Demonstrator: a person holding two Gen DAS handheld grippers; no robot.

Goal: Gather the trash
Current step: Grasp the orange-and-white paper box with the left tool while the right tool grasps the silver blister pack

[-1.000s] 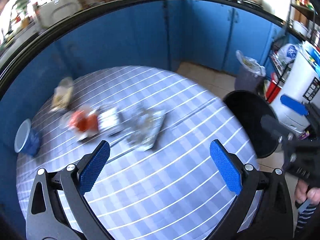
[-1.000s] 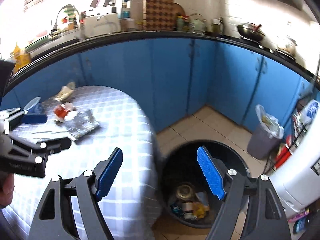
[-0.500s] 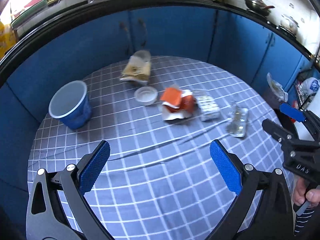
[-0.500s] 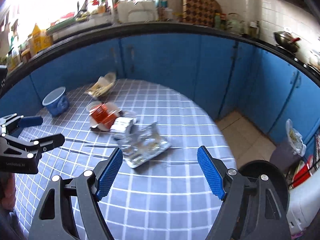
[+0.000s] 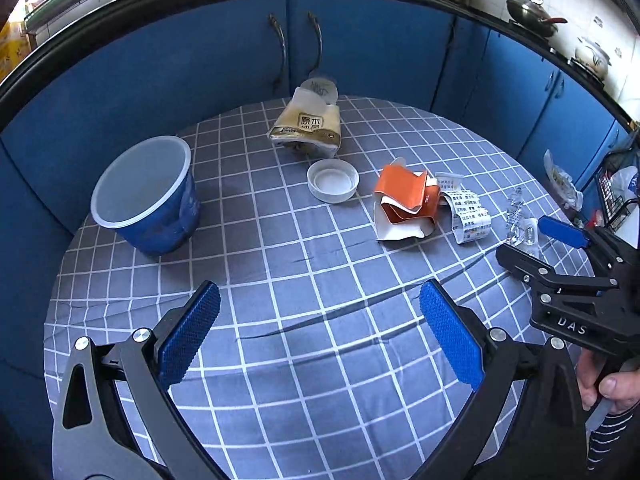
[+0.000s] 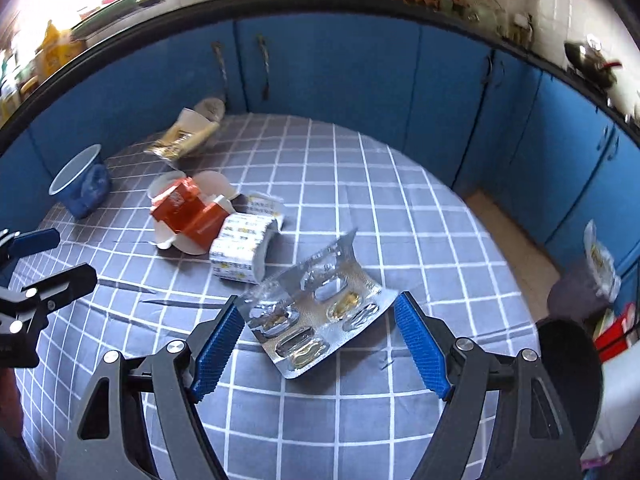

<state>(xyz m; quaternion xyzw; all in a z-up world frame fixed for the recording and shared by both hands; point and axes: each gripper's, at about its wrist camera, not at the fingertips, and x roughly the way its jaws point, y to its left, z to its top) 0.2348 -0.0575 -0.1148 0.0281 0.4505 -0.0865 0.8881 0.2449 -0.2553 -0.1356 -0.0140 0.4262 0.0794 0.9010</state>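
Blue cupboards ring the checked table (image 6: pixel 420 208), where the wide-open right tongs (image 6: pixel 320 334) straddle the foil pill pack (image 6: pixel 316 316) and need to squeeze it next, while the left tongs (image 5: pixel 320 336) hang open and empty.

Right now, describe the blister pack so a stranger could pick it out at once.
On the round checked table, look at the edge nearest the right gripper, whose open fingers flank it. The blister pack lies there: a crinkled silver foil sheet with clear bubbles, unlike the rolled printed leaflet and orange carton beyond it.

Grey-blue tablecloth with white grid lines (image 5: pixel 320 288); blue plastic cup with white inside (image 5: pixel 148 204); crumpled orange-and-white carton (image 5: pixel 404 204); silver foil blister pack (image 6: pixel 320 312); blue cabinet doors (image 5: pixel 360 40).
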